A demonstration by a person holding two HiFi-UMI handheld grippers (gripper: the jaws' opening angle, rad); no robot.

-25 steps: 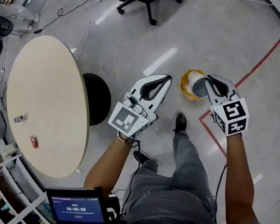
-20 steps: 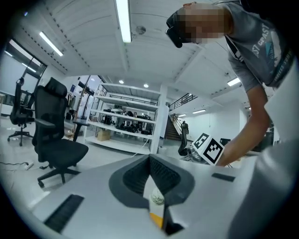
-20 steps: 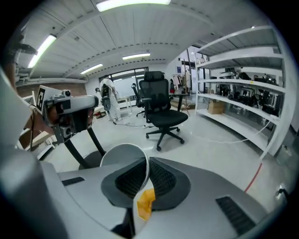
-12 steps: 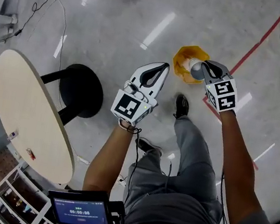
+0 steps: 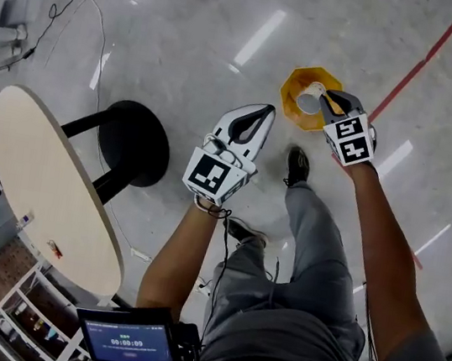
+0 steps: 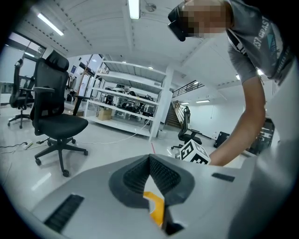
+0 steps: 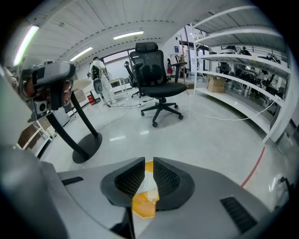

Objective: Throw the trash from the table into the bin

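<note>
A white paper cup [image 5: 309, 100] hangs over the yellow bin [image 5: 292, 101] on the floor, with my right gripper [image 5: 327, 100] shut on its wall. In the right gripper view the thin white cup wall [image 7: 149, 181] sits between the nearly closed jaws [image 7: 148, 164], and the bin [image 7: 142, 208] shows below. My left gripper [image 5: 266, 111] is shut and holds nothing, left of the bin; through its jaws [image 6: 149, 159] a piece of the bin [image 6: 157, 207] shows. Two small bits of trash [image 5: 26, 220] [image 5: 53, 248] lie on the round beige table [image 5: 40, 171] at the left.
A black round base [image 5: 134, 144] stands on the floor beside the table. The person's shoe [image 5: 297, 165] is just below the bin. A red tape line [image 5: 425, 54] runs across the floor at the right. An office chair [image 7: 156, 74] and shelves [image 7: 243, 70] stand further off.
Both grippers have sunk toward the floor. The right one has carried the cup from beside the bin to over its opening. The left gripper stays shut beside it.
</note>
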